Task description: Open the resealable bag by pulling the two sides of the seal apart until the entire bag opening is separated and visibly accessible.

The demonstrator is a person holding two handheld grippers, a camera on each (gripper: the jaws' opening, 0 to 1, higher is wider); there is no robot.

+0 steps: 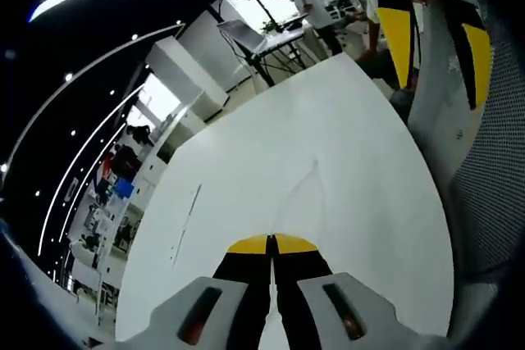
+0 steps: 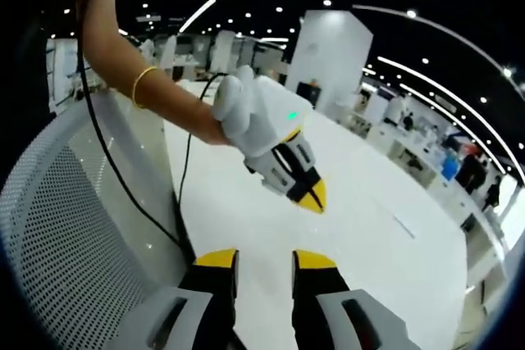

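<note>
Above white table — both tools, bagless

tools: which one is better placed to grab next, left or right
Right, probably. The right tool has its jaws open over the table, ready to close on something. The left tool is shut and would have to open first. The bag itself is too faint to place.

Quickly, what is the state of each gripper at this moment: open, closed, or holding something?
Left gripper: closed, yellow-tipped fingers together, apparently holding nothing.
Right gripper: open, nothing between its fingers.
</note>
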